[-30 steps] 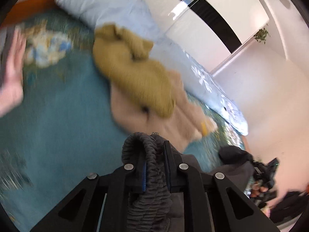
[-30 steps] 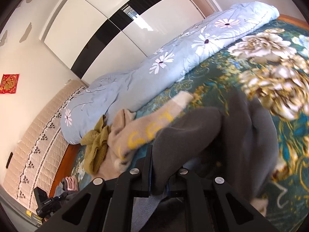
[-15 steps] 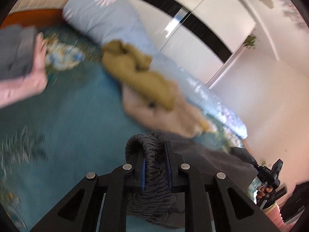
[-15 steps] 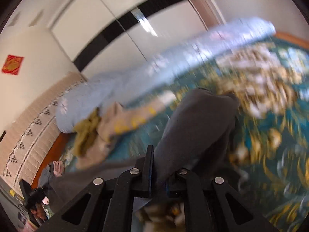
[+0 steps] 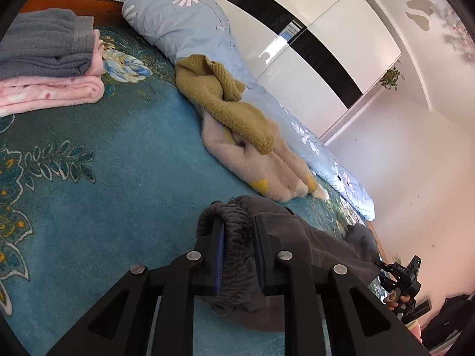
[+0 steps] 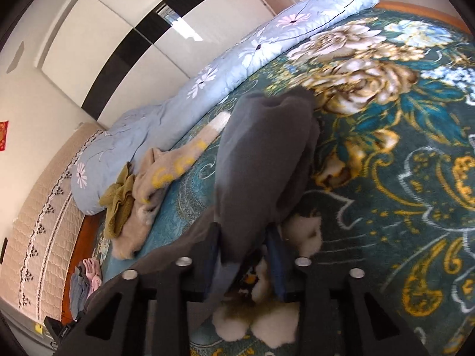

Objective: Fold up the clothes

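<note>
Since a second ago, the hand that lay at the left edge of your left view has gone, and a folded stack [image 5: 44,59] now shows there: grey piece on top, pink one beneath, on the teal bedspread [image 5: 104,178] by the headboard. Your right camera has swung over the bed and steadied after the blur.

Your left gripper [image 5: 237,255] is clamped on the ribbed waistband of the dark grey trousers [image 5: 311,246], which bunches up between the jaws. Your right gripper [image 6: 245,252] is closed on a trouser leg [image 6: 261,154]; the cloth rises from the jaws and drapes forward across the flowered bedspread.

Beyond the trousers lies an unfolded heap: an olive knit sweater [image 5: 225,103] over a beige fleece garment [image 5: 267,166], both against the rolled pale blue quilt [image 5: 190,26]. No container holds anything; all lies loose on the bed.
</note>
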`<act>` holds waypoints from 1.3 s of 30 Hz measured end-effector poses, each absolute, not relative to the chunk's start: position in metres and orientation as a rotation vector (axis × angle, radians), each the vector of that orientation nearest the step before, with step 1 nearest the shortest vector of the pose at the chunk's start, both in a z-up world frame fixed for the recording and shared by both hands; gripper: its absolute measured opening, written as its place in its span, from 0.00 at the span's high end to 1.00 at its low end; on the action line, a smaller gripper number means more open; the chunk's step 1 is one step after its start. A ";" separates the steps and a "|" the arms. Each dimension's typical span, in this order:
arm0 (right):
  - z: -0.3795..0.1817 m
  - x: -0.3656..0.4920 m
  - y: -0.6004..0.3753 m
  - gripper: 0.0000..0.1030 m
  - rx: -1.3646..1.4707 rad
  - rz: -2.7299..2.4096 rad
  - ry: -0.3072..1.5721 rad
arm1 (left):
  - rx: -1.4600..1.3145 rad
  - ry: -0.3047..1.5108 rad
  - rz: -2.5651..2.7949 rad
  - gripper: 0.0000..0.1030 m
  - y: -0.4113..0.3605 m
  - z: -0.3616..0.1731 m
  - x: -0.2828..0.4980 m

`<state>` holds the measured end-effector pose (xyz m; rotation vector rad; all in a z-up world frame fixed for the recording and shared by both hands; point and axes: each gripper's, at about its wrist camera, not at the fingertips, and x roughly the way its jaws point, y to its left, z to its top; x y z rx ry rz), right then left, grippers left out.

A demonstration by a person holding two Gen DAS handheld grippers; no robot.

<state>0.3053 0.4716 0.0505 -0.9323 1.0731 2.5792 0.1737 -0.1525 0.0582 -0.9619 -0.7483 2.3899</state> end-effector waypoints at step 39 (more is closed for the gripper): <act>0.044 0.080 0.481 0.65 -1.459 1.980 0.267 | -1.052 -0.831 2.347 0.66 -0.154 0.051 0.167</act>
